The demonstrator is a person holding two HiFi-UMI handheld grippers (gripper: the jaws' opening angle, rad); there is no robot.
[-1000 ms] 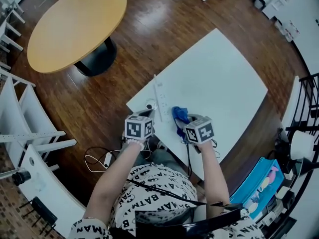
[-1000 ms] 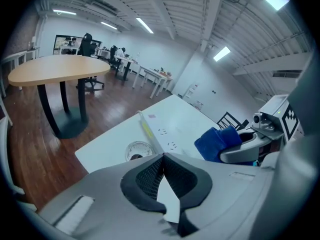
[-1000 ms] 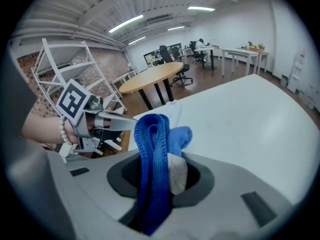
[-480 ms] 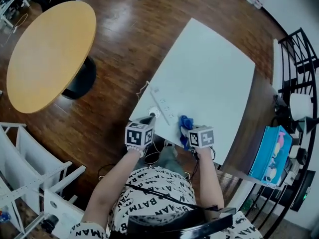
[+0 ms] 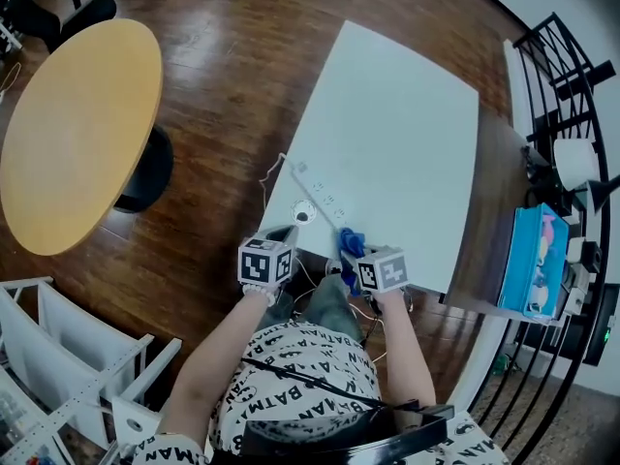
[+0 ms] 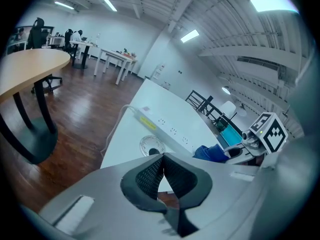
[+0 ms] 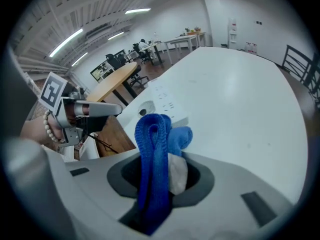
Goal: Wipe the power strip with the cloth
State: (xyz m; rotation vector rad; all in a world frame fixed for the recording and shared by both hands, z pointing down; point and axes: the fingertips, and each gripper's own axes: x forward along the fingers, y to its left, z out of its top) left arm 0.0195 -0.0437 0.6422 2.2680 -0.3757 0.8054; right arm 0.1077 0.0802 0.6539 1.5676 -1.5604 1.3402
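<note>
A long white power strip (image 5: 321, 196) (image 6: 162, 128) (image 7: 166, 100) lies along the near left edge of the white table (image 5: 407, 134), its cord hanging off the left side. My right gripper (image 5: 351, 248) (image 7: 161, 156) is shut on a bunched blue cloth (image 5: 351, 240) (image 7: 156, 151) (image 6: 215, 153), held just short of the strip's near end. My left gripper (image 5: 283, 232) (image 6: 162, 171) hovers at the table's near corner with its jaws shut and nothing between them.
A small round white disc with a dark centre (image 5: 303, 213) (image 6: 151, 145) lies beside the strip. A round wooden table (image 5: 68, 134) stands left over the wood floor. White shelving (image 5: 58, 366) is at lower left; a blue box (image 5: 530, 264) and black rack at right.
The head view has swung, so the white table now sits higher and more central. Both grippers have drawn back toward the table's near edge, the cloth still held.
</note>
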